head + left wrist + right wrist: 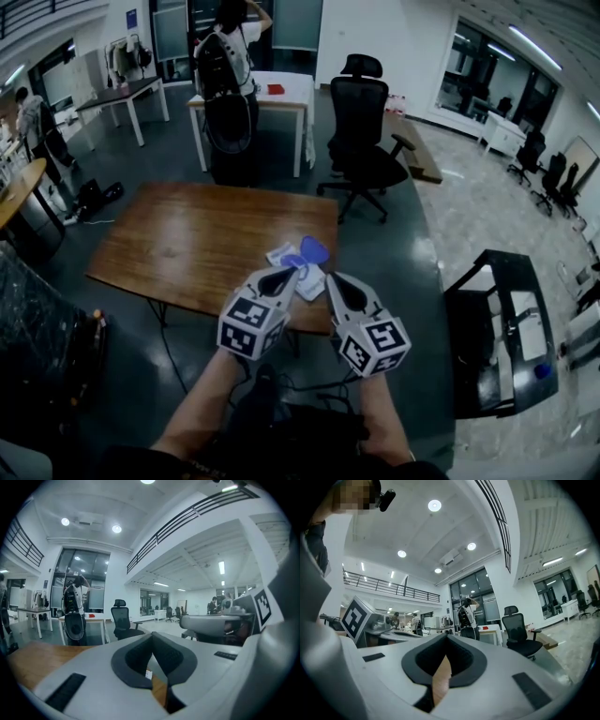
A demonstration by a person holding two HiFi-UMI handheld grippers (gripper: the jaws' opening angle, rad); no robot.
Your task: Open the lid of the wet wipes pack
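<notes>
Both grippers empty, with the wet wipes pack (307,281) lying just beyond their tips

The left gripper (284,275) and the right gripper (333,278) hang side by side, each with its jaws pressed together on nothing. The pack sits between and just ahead of the two tips, and its blue lid (315,249) looks tipped up, so the flap may already be free. If it needs finishing, it would be best to pin the pack's body flat with one tip and push the flap's free edge back about its hinge with the other, slowly, because a light pack slides easily. Beneath the grippers is the near edge of a bare wooden table (187,244) on a dark glossy floor (394,262). Farther ahead are a black office chair (361,141), a white table (272,94) and a person (230,47) standing.
</notes>
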